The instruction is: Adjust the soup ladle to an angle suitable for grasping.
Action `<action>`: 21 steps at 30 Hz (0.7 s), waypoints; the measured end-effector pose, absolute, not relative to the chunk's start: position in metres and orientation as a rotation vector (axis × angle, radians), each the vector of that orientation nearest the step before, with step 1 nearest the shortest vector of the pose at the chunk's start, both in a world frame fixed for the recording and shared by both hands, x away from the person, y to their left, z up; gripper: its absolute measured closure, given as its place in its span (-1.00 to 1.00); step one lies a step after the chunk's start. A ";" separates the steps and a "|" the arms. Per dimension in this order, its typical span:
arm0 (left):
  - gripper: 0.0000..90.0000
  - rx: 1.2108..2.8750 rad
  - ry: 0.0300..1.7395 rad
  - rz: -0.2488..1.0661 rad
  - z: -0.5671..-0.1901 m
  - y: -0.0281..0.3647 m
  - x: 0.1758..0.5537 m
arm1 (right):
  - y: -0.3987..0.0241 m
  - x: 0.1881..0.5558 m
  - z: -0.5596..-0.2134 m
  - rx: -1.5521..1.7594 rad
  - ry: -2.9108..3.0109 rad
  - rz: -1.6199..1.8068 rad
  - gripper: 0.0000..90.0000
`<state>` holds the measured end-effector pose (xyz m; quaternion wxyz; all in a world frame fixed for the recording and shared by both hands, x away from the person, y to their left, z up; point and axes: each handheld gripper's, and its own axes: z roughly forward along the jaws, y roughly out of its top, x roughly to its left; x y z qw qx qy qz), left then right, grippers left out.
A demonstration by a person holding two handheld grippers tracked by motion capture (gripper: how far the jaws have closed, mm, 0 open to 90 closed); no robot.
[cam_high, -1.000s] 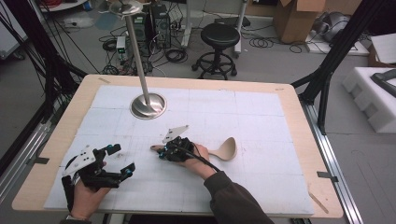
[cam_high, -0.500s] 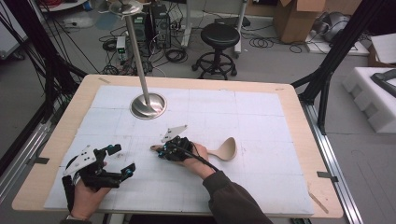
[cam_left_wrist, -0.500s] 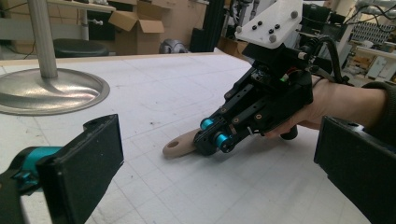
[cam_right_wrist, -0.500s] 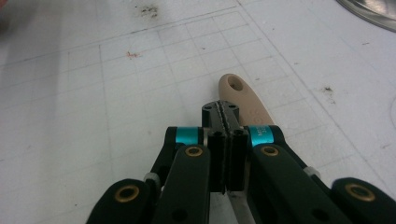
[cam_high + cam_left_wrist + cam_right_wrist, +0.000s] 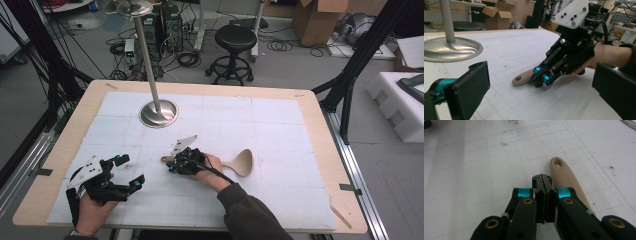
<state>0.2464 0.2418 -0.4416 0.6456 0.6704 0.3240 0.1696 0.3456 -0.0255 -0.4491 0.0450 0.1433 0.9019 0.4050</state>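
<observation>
High view: a white gridded mat [image 5: 280, 125] covers the wooden table [image 5: 320, 150]. The beige spoon [image 5: 239, 163] lies near the mat's centre, bowl toward 3 o'clock, handle running toward 9 o'clock beneath the right gripper [image 5: 172, 165]. Right gripper view has its two jaws pressed flat together with nothing between them; the spoon's handle [image 5: 566, 178], with a hanging hole at its end, lies just beside the jaws at their 2 o'clock. The left gripper [image 5: 132, 172] sits at 8 o'clock on the mat, well apart from the spoon, its jaws spread wide and empty. A metal stand's round base [image 5: 158, 113] rests at 11 o'clock of the spoon.
</observation>
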 end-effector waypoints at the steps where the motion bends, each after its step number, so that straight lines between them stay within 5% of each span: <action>1: -0.96 1.528 0.740 0.387 -0.442 0.242 0.246 | -0.025 0.345 -0.449 0.444 2.757 1.235 1.00; 21: -0.96 1.525 0.741 0.386 -0.442 0.242 0.245 | -0.015 0.351 -0.444 0.510 2.737 1.185 1.00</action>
